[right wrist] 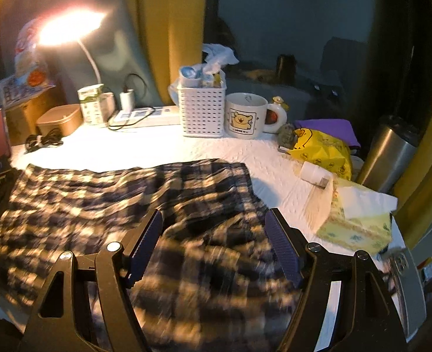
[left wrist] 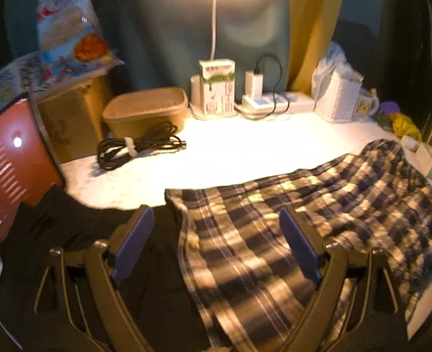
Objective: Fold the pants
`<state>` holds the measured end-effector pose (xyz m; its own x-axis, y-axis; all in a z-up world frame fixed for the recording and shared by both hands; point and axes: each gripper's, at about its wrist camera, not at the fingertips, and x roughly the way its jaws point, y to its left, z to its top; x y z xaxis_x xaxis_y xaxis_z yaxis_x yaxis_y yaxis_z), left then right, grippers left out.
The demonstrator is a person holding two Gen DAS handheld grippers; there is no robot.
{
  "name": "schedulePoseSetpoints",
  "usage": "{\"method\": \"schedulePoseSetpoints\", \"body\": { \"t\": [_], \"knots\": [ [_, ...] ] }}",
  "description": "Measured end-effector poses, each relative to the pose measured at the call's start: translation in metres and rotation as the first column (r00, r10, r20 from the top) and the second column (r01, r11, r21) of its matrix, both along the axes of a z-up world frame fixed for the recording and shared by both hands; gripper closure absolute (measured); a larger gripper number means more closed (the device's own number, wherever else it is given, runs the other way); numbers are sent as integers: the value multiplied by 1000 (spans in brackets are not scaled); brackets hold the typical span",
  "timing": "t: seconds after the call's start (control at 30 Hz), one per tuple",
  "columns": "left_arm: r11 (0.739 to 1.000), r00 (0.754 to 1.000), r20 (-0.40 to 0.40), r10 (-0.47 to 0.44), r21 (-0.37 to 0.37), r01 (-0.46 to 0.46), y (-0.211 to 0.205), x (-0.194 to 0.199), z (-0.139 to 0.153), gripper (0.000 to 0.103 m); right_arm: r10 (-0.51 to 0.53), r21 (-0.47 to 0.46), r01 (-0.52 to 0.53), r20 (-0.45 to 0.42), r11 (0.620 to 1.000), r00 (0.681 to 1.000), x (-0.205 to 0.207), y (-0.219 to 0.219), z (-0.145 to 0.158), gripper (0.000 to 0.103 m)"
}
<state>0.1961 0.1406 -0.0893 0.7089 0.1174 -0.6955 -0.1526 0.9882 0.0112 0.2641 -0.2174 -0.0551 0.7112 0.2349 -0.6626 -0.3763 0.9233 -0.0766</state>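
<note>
Hovering over plaid pants (left wrist: 245,234); left gripper (left wrist: 216,234) & right gripper (right wrist: 213,243) fingers spread, released.

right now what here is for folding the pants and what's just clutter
For the job: plaid pants, left hand-held gripper, right hand-held gripper, both open.

Lying about: bear mug, white basket, tissue box, coiled cable, steel tumbler.

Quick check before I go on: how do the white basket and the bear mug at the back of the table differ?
The white basket is boxy with perforated walls; the bear mug is round and smooth with a cartoon bear print. The basket is stuffed with items and stands taller; what the mug holds cannot be seen. Both are white, upright and side by side behind the plaid pants.
</note>
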Motion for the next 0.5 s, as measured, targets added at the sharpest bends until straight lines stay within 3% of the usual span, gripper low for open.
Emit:
{"method": "schedulePoseSetpoints", "body": {
  "t": [0.33,0.5],
  "knots": [
    [996,974,-214,-81,29,89,7,80,-47,14,0,38,4,-106,999,994,91,-1,-11,27],
    [989,962,-235,-140,13,147,-6,91,-60,15,-14,20,18,-190,1000,982,132,4,-34,27]
  ]
}}
